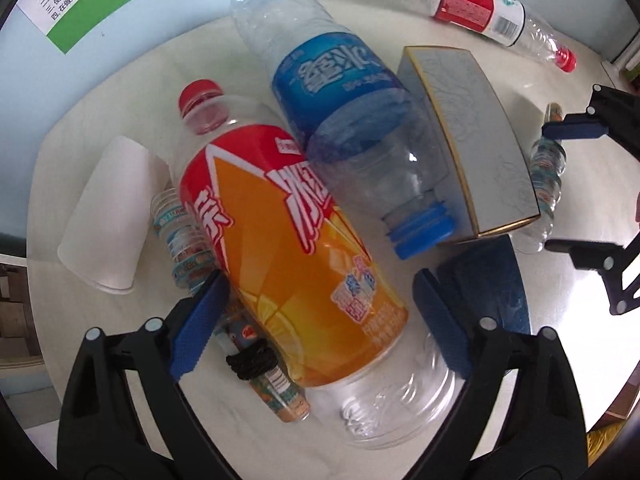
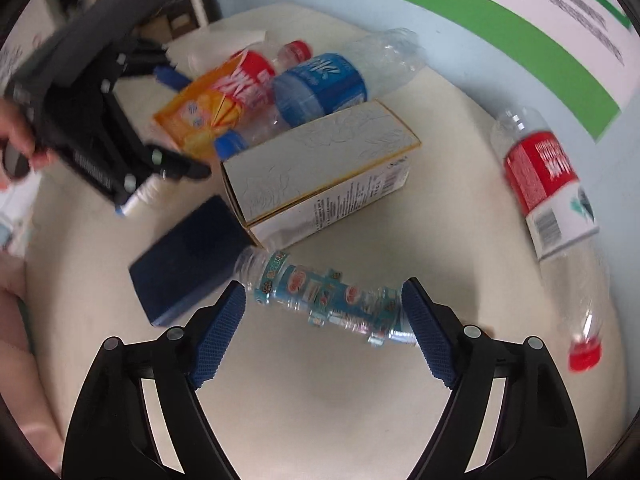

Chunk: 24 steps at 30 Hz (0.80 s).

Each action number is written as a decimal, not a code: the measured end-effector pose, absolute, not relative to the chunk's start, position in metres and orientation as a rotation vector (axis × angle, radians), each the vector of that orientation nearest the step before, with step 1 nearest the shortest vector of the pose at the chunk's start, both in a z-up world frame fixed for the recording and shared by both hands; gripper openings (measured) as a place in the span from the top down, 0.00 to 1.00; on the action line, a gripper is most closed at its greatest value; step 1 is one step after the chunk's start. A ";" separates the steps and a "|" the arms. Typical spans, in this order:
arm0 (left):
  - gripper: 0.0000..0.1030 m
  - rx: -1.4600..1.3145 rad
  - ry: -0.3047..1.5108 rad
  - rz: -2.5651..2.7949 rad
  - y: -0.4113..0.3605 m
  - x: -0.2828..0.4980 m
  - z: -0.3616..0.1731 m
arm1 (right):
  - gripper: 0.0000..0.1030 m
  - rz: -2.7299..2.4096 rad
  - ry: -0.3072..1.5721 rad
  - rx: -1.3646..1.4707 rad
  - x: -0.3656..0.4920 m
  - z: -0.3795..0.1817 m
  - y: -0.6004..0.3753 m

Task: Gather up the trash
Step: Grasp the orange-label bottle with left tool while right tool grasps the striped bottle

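The trash lies scattered across a pale round worktop (image 1: 560, 320) that stands against a light blue wall bearing a green-and-white notice (image 2: 500, 12). Nearest the left claw (image 1: 320, 304) is a large orange-labelled bottle (image 1: 288, 248) with a red cap, lying on its side; it sits between the claw's blue pads, which stand wide apart on either side of its lower body, and it is not clear that either pad presses on it, so the claw reads as open around the bottle. Leaning across it is a blue-labelled bottle (image 1: 340, 92) with a blue neck ring, its mouth pointing toward a white carton (image 1: 472, 136) edged in gold. A dark blue box (image 1: 488, 280) lies just beside the carton's near end. A white paper cup (image 1: 108, 216) lies tipped over on the far side of the orange bottle, and a small clear bottle with a teal patterned label (image 1: 180, 236) lies partly under that bottle. In the right wrist view another small teal-labelled bottle (image 2: 328, 300) lies lengthwise between the pads of the right claw (image 2: 322, 320), which stand open at either end of it without clearly touching. A red-labelled bottle (image 2: 548, 184) with a red cap lies well apart near the wall. A person's hand (image 2: 20, 140) holds the left tool.
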<state>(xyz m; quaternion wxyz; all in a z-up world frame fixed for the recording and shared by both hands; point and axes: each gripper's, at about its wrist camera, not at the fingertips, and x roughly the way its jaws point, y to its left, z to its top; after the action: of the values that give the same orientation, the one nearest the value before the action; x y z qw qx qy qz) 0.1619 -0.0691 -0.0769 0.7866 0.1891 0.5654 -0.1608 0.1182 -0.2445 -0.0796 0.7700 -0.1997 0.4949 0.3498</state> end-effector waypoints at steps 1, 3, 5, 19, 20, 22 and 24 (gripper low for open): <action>0.23 0.412 1.217 -0.345 -0.068 0.164 -0.077 | 0.25 0.764 1.072 -0.454 0.118 -0.081 -0.243; 0.26 0.413 1.210 -0.356 -0.066 0.165 -0.077 | 0.25 0.773 1.064 -0.466 0.117 -0.083 -0.241; 0.29 0.427 1.194 -0.368 -0.064 0.163 -0.078 | 0.25 0.770 1.054 -0.464 0.116 -0.084 -0.241; 0.37 0.487 1.174 -0.394 -0.051 0.143 -0.082 | 0.26 0.776 1.063 -0.580 0.097 -0.094 -0.224; 0.38 0.484 1.168 -0.393 -0.047 0.141 -0.081 | 0.26 0.772 1.068 -0.580 0.098 -0.093 -0.225; 0.39 0.474 1.158 -0.384 -0.043 0.138 -0.079 | 0.26 0.765 1.089 -0.569 0.102 -0.089 -0.226; 0.39 0.465 1.151 -0.377 -0.039 0.134 -0.077 | 0.26 0.751 1.097 -0.559 0.101 -0.088 -0.227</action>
<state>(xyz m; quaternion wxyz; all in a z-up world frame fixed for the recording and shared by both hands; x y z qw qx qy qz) 0.1342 -0.0387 -0.0771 0.7969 0.2167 0.5359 -0.1757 0.1009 -0.2272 -0.0876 0.7510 -0.2557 0.5024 0.3438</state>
